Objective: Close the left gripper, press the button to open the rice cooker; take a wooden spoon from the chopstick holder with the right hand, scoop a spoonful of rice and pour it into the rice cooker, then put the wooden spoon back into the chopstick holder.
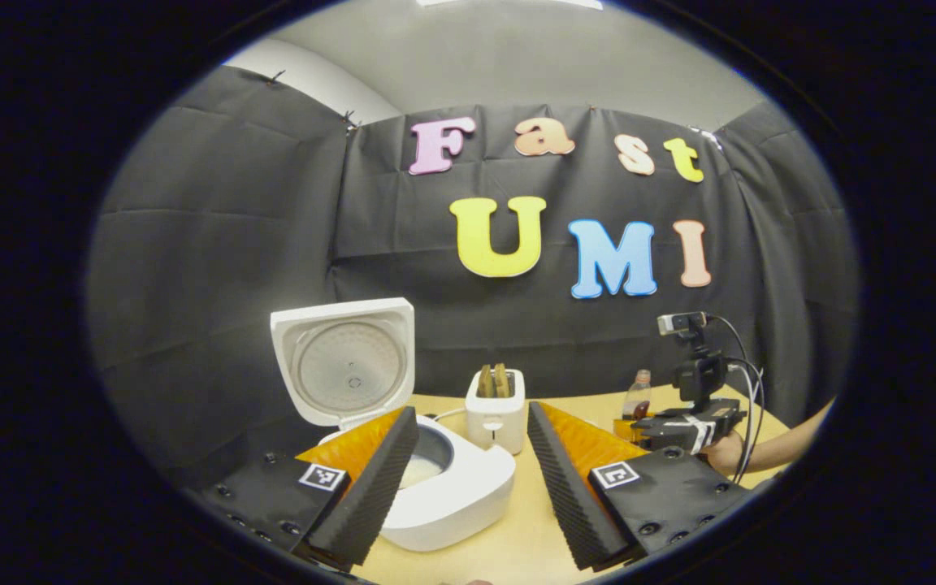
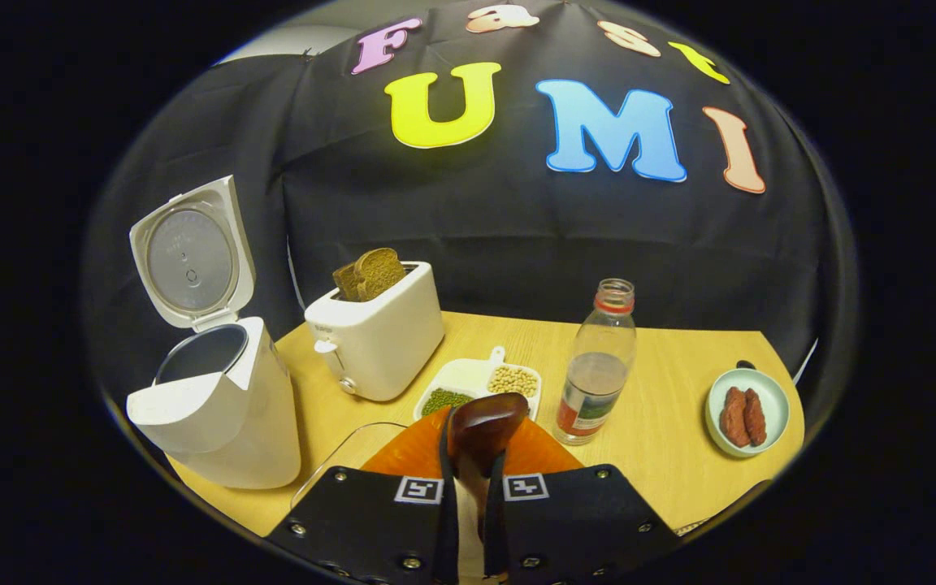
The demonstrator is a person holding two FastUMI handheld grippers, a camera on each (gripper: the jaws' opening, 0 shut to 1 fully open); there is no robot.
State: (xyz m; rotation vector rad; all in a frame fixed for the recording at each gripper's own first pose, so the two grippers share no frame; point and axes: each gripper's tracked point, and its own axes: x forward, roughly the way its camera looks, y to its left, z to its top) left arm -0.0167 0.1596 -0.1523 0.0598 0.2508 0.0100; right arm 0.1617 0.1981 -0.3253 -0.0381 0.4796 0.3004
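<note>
Between the two fingers of the right gripper (image 2: 472, 455), in the right gripper view, sits the wooden spoon (image 2: 484, 426), its handle clamped from both sides and its dark rounded bowl sticking up just past the fingertips; whether anything lies in the bowl cannot be told. Off to the left of the spoon stands the rice cooker (image 2: 216, 406) with its lid (image 2: 190, 258) swung fully up, and the left gripper view shows the inner pot (image 1: 427, 459) with a pale layer at its bottom. Just beyond the spoon lies a white divided dish (image 2: 476, 382), green beans in one compartment and pale yellow beans in the other. Behind that dish stands a white toaster (image 2: 379, 337) with two brown bread slices (image 2: 370, 275) upright in its slots. Right of the spoon stands a clear bottle (image 2: 598, 374) without a cap, part filled with liquid, and farther right a small pale bowl (image 2: 748, 410) holds two reddish sausages. A transparent container's rim (image 2: 338, 451) shows just left of the right gripper. The left gripper (image 1: 472, 479) hangs with its fingers spread wide apart, holding nothing, the cooker partly behind its left finger. Everything rests on a light wooden table (image 2: 679, 439), with black cloth for the booth's walls
</note>
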